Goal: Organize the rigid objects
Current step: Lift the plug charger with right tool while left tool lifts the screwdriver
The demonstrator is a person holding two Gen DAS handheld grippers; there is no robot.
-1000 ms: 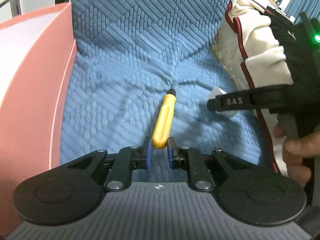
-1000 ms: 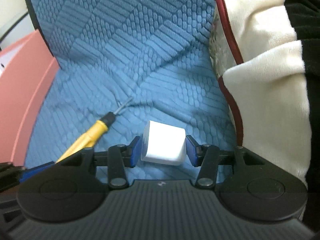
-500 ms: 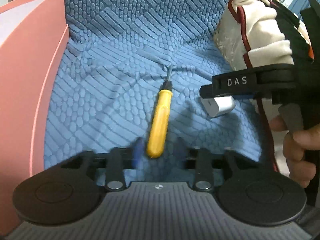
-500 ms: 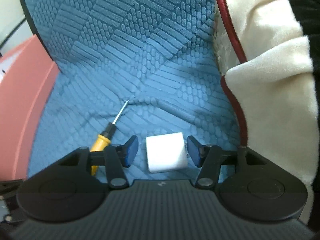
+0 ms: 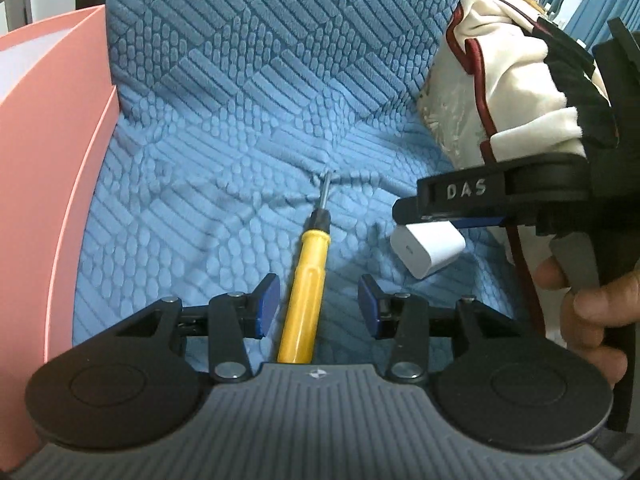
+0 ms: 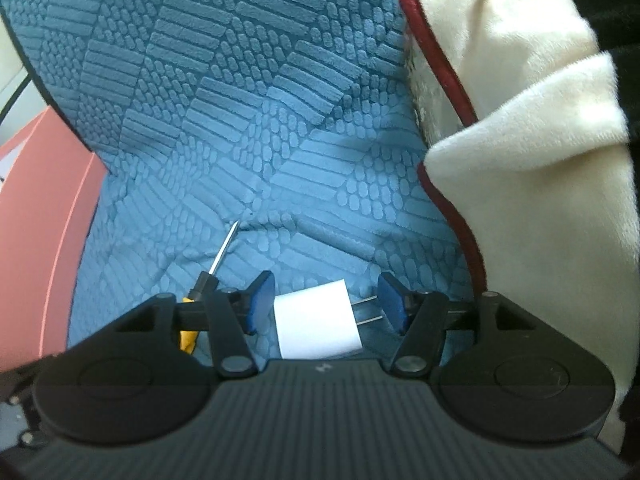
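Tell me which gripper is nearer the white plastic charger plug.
Right. The right gripper straddles the white plastic charger plug, jaws opening, pads clear of it. The left gripper straddles the yellow-handled screwdriver beside it.

Both grippers angled downward, fingers apart

The left gripper [image 5: 318, 306] holds its blue-padded fingers [image 5: 265, 306] spread, pressing on nothing. The right gripper [image 6: 324, 302] is opening, its fingers [image 6: 390, 300] clear of what lies between them; the left wrist view shows a bare hand [image 5: 588, 308] wrapped around its black handle, forefinger on the trigger.
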